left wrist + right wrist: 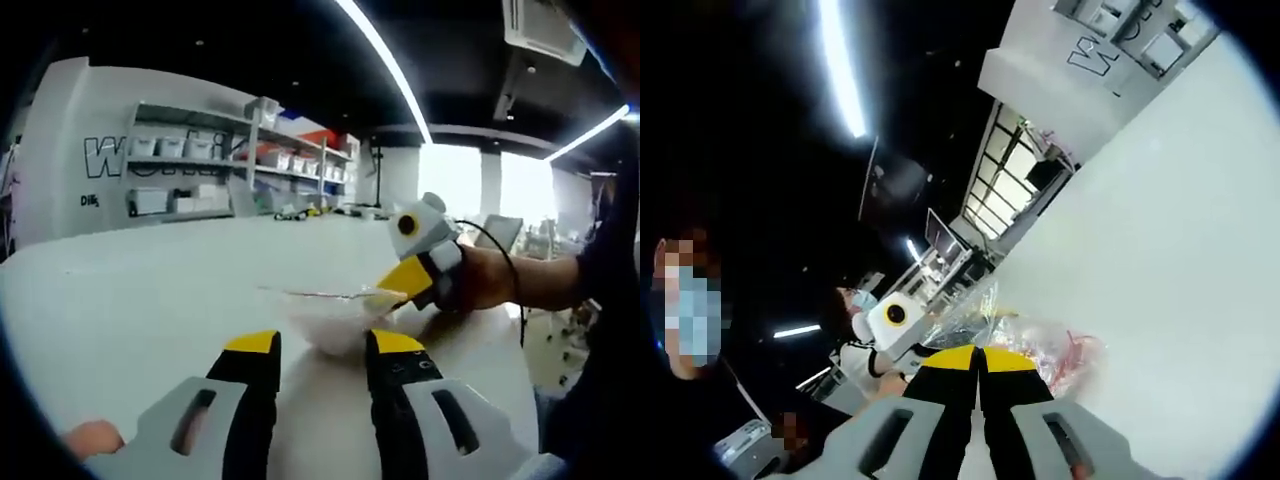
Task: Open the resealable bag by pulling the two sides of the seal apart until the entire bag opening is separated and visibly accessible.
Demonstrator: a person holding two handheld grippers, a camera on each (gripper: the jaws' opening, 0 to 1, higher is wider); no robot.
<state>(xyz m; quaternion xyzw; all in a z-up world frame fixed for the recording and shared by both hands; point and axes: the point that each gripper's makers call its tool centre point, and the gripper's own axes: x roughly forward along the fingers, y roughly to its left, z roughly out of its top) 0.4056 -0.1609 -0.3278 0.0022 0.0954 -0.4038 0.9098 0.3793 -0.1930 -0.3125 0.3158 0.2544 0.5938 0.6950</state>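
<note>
While the left tongs point(322, 345) stand spread with nothing between their yellow tips, hovering just short of the resealable bag point(335, 315), the right tongs point(980, 362) are pinched together, and in the left gripper view their yellow tips meet the bag's top edge at its right end, so I judge them clamped on the seal there. In the right gripper view the crinkled clear film bunches up just past the closed tips.

The bag sits on the white counter point(150, 290), between the two tongs, its seal line uppermost and running roughly level.

It looks like thin, transparent plastic: light, limp, glossy and likely slippery under hard tips. It will probably lift or slide with any pull rather than stay put, so each side needs its own firm hold. The stiffer seal strip is the sensible place to grip. The left tongs would best take only the near lip, close to the middle of the seal, not both layers. Whether the seal has parted anywhere cannot be told.
</note>
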